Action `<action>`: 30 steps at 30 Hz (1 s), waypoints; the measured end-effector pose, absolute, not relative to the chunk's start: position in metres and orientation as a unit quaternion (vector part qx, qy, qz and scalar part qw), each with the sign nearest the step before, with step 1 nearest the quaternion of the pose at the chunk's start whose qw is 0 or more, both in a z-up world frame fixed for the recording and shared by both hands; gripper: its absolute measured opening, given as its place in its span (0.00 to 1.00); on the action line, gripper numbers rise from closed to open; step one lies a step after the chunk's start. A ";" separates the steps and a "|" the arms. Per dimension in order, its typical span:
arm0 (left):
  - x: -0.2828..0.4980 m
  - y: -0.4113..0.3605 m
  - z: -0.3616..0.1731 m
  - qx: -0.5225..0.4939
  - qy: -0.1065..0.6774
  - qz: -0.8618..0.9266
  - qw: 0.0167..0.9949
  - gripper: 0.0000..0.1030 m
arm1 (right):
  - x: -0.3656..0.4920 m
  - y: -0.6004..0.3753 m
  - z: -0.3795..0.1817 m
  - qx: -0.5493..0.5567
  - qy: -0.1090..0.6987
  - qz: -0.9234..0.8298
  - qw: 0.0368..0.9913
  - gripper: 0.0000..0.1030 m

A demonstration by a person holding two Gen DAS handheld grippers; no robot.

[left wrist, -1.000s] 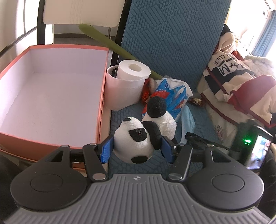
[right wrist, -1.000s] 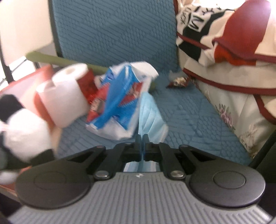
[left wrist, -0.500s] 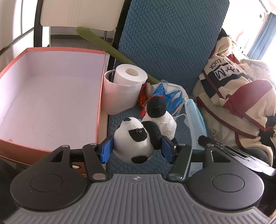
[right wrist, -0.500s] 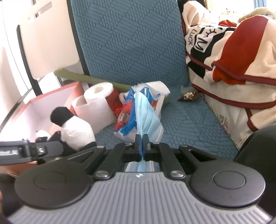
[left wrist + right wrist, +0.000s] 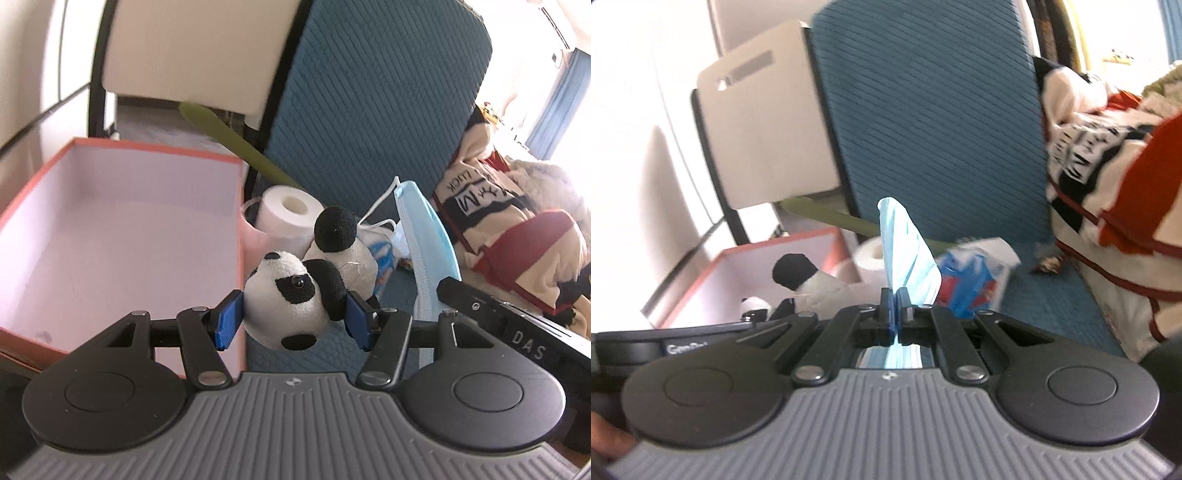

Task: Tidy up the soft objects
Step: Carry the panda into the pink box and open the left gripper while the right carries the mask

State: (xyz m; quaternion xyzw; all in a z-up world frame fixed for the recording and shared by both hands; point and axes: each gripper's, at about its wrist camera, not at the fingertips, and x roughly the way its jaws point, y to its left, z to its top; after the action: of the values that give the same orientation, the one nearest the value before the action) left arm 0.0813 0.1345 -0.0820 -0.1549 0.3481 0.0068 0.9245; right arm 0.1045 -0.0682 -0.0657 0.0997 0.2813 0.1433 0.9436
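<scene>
The left gripper [image 5: 291, 320] is squeezing the panda [image 5: 295, 295] beside the box [image 5: 110, 236], while only the right view is showing the right gripper [image 5: 894, 308] pinching the mask [image 5: 905, 254].

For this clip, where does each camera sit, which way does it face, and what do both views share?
Left wrist: sits behind the left gripper, looking along its jaws, shut on the panda plush, toward the pink box; no hand shows.
Right wrist: sits behind the right gripper, jaws shut on the blue face mask, facing the blue chair back; fingertips show bottom left.
Shared: panda, mask, box, toilet roll.
</scene>
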 end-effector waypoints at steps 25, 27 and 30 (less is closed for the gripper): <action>0.074 0.295 -0.087 -0.199 0.358 0.138 0.902 0.63 | 0.128 0.095 -0.037 0.059 0.279 0.328 0.901 0.05; 0.081 0.306 -0.094 -0.200 0.366 0.141 0.898 0.63 | 0.138 0.108 -0.044 0.058 0.293 0.331 0.895 0.05; 0.088 0.319 -0.109 -0.203 0.376 0.145 0.892 0.63 | 0.155 0.125 -0.057 0.055 0.320 0.330 0.886 0.05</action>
State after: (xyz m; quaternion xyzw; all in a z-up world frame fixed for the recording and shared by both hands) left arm 0.0880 0.3193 -0.1085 -0.2030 0.3758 0.1450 0.8925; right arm 0.1554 0.1250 -0.0573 0.0547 0.3199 0.3299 0.8865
